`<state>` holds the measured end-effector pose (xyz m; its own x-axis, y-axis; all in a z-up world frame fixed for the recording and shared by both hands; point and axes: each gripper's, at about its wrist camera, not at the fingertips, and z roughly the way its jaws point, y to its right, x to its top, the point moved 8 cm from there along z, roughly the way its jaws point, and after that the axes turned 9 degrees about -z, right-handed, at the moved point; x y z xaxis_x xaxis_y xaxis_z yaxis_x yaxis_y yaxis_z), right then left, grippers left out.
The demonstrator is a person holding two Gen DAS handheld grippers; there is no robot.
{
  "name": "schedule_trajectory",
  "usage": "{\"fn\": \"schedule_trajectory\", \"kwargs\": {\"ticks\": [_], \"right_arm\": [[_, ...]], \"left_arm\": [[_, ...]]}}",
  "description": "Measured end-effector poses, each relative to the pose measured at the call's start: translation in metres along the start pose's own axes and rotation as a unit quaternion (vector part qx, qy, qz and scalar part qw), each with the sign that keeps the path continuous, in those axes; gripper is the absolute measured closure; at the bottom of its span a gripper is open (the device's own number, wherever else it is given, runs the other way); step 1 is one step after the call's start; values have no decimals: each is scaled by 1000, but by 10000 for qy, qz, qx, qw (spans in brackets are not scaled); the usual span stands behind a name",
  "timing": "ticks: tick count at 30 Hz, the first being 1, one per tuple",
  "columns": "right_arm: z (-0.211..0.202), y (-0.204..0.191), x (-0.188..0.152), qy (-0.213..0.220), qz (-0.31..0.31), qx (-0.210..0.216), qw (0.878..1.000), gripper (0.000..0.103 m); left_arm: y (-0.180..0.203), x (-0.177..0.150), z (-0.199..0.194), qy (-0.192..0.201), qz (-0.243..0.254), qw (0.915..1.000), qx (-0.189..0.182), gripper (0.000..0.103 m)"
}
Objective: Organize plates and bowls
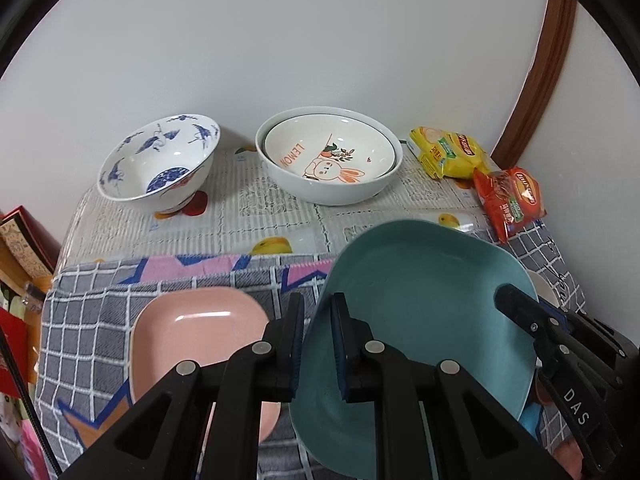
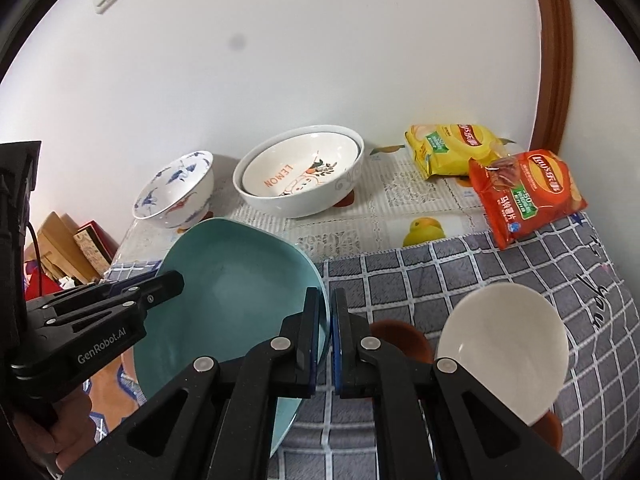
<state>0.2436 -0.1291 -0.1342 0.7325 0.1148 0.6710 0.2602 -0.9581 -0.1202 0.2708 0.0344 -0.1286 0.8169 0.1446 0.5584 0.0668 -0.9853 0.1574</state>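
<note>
Lemon bowl (image 1: 332,152) nested in white bowl (image 1: 344,194), teal plate (image 1: 420,312) empty

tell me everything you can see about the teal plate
The teal plate is a rounded-square dish with a raised rim, matte and smooth, empty. It is tilted, lifted above the checked grey blanket. The left gripper pinches its left rim and the right gripper its right rim, one finger on each face. In the left wrist view it stands right of the pink plate; whether they touch cannot be told.
</note>
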Motion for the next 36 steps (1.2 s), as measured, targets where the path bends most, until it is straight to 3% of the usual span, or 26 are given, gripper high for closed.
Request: {"fn": "schedule_trajectory", "kwargs": {"ticks": [15,36], "right_arm": [[-45,-36,-11,189,-55,123,9997,97],[-63,-67,-13,289,-190,225,9991,97]], "left_arm": [[-20,-21,-52,224,-130,9997,52,90],[-42,-31,-75,317,-343,9988,121,90]]}}
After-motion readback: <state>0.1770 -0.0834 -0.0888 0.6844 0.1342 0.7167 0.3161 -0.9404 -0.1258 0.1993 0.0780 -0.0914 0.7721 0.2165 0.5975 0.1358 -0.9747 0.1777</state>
